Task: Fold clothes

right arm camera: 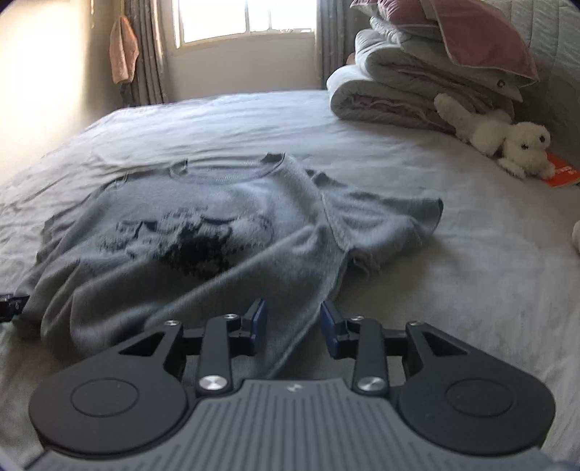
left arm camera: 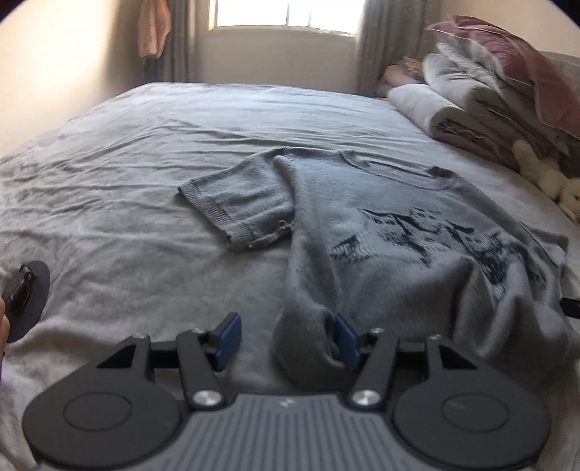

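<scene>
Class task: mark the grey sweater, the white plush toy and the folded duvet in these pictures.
grey sweater (left arm camera: 398, 203): left wrist view, on its chest above the dark pattern.
white plush toy (right arm camera: 522, 145): right wrist view, on its head.
folded duvet (right arm camera: 380, 94): right wrist view, on its rolled front edge.

Left wrist view: set low behind the left gripper (left arm camera: 286, 340), angled down across the bed (left arm camera: 145, 152) toward the window (left arm camera: 286, 14). Right wrist view: likewise behind the right gripper (right arm camera: 293, 322). Shared: sweater (left arm camera: 398, 232), folded bedding (right arm camera: 398, 87), window.

Left hand-held gripper (left arm camera: 286, 340) and right hand-held gripper (right arm camera: 293, 326), jaws apart.
</scene>
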The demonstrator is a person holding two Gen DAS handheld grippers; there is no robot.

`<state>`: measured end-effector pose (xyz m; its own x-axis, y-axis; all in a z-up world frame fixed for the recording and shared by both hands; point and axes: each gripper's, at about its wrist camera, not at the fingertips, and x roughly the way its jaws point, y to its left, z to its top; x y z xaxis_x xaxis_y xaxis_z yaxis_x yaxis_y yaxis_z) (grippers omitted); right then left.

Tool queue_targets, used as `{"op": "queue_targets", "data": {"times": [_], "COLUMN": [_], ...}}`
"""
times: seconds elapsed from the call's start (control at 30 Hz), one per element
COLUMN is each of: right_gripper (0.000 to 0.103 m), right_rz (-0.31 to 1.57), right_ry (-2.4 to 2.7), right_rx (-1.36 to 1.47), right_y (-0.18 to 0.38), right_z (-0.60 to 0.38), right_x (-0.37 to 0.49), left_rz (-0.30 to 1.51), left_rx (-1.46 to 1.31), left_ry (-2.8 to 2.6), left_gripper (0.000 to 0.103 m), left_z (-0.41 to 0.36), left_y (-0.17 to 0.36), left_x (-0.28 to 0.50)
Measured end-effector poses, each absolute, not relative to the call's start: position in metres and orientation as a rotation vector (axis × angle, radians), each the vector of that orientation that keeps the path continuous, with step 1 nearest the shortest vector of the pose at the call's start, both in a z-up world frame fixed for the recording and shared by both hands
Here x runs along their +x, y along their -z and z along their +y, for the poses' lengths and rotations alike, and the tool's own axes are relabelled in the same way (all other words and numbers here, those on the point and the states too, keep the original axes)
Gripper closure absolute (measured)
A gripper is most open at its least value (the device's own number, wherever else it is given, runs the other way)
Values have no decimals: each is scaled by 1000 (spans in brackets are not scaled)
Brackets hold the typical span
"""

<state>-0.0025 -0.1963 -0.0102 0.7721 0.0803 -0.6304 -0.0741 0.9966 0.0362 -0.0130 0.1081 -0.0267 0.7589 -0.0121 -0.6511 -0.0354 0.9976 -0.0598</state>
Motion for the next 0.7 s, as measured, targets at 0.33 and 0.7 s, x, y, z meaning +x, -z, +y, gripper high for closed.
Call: {"op": "queue_targets", "data": {"times": [0.33, 0.7], "right_gripper": [49, 49], "right_rz": [770, 721], "right_ry": [-270, -402], "right_rx": [35, 142], "right_y": [12, 25], "right_z": [-216, -212], "right_x": [-25, -28], "left_rz": [772, 698], "left_rx": [-87, -140], "left_ry": [286, 214], "left_gripper": [44, 46], "left_z": [109, 101], "left_y": [23, 36], "left_x": [-33, -27]}}
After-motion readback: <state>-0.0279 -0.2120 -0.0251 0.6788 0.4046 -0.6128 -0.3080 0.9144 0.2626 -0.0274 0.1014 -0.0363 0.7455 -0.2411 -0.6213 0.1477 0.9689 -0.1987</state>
